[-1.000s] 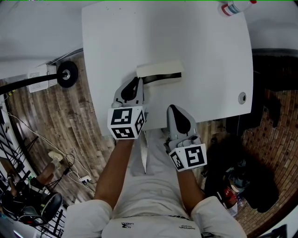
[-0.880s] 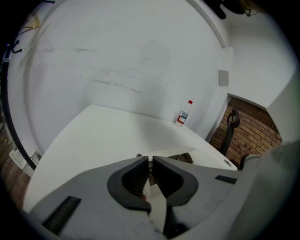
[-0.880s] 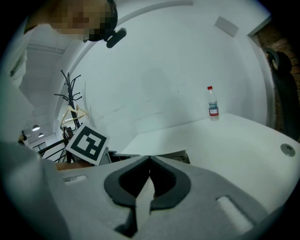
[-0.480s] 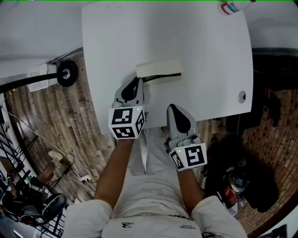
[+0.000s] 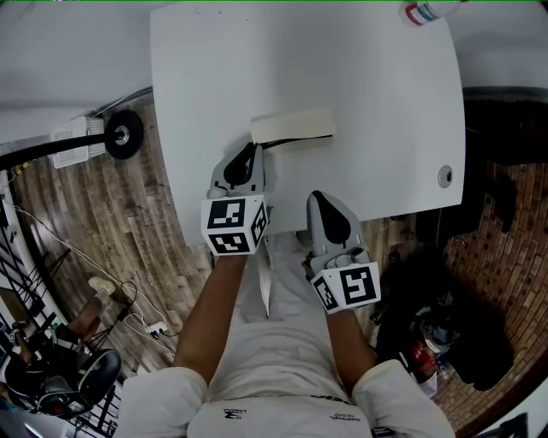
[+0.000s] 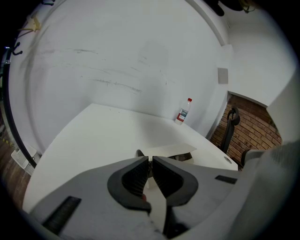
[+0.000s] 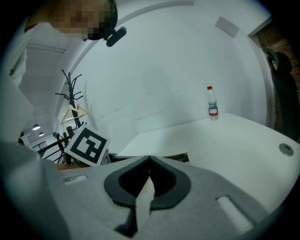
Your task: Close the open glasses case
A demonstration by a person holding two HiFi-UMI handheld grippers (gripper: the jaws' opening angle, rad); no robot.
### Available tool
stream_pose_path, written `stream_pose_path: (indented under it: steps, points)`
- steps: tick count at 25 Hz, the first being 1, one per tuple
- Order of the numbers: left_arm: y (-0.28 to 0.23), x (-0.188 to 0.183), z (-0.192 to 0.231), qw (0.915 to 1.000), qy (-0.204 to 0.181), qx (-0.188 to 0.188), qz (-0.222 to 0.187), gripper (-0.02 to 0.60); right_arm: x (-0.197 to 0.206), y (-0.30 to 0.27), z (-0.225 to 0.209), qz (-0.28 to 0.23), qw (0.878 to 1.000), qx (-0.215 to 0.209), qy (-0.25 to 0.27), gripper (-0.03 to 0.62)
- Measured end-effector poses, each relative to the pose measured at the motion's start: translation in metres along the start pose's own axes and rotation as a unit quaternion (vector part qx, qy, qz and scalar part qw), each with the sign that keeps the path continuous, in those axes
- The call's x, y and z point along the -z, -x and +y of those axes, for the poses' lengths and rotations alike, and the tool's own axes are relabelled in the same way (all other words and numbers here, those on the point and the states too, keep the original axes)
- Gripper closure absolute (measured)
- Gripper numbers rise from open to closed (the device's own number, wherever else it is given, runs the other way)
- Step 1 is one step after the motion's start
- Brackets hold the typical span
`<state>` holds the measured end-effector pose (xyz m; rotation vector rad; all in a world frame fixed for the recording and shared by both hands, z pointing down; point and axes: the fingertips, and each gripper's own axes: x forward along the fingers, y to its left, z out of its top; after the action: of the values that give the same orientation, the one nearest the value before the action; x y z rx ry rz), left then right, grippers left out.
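Observation:
The glasses case point(image 5: 293, 128) is cream with a dark inside and lies across the middle of the white table point(image 5: 368, 85). Its lid sits low, with only a thin dark slit along the front. My left gripper point(image 5: 253, 150) is shut and empty, its tips right at the case's left end. In the left gripper view the case point(image 6: 169, 150) lies just beyond the jaws of the left gripper point(image 6: 151, 165). My right gripper point(image 5: 318, 199) is shut and empty at the table's front edge, short of the case point(image 7: 161, 155), which shows just over its tips point(image 7: 149, 161).
A water bottle with a red cap point(image 5: 428, 13) stands at the table's far right corner. A round cable hole point(image 5: 445, 179) sits near the right edge. A dark chair point(image 5: 505, 197) stands at the right, with cables and a wheel point(image 5: 122, 135) on the wooden floor at the left.
The dark opening of the case has narrowed from a wide band to a thin slit: the lid has come down. Both grippers have hardly moved.

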<state>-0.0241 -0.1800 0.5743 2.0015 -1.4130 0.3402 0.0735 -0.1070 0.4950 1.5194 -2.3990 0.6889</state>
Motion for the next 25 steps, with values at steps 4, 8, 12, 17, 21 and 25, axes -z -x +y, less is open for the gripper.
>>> stream_pose_path:
  steps: [4, 8, 12, 17, 21, 25]
  points:
    - [0.001, 0.002, 0.0, 1.0, -0.001, -0.002, -0.001, 0.558, 0.002, 0.001, -0.001, 0.001, 1.0, 0.002, -0.001, 0.592]
    - [0.001, 0.003, -0.001, 1.0, -0.001, -0.002, 0.002, 0.558, 0.003, 0.003, -0.002, 0.002, 1.0, 0.003, -0.001, 0.591]
    - [0.002, 0.008, -0.001, 1.0, 0.004, -0.002, 0.007, 0.558, 0.004, 0.003, -0.002, 0.001, 1.0, 0.004, 0.0, 0.592]
    - [0.002, 0.011, -0.001, 1.0, 0.004, -0.005, 0.007, 0.558, 0.007, 0.003, -0.003, 0.006, 1.0, 0.004, -0.001, 0.591]
    - [0.003, 0.014, 0.001, 0.9999, 0.003, -0.005, 0.011, 0.558, 0.01, 0.003, -0.002, 0.008, 1.0, 0.007, -0.003, 0.591]
    - [0.003, 0.017, 0.001, 0.9999, 0.002, -0.005, 0.014, 0.56, 0.01, 0.003, 0.001, 0.008, 1.0, 0.005, -0.002, 0.591]
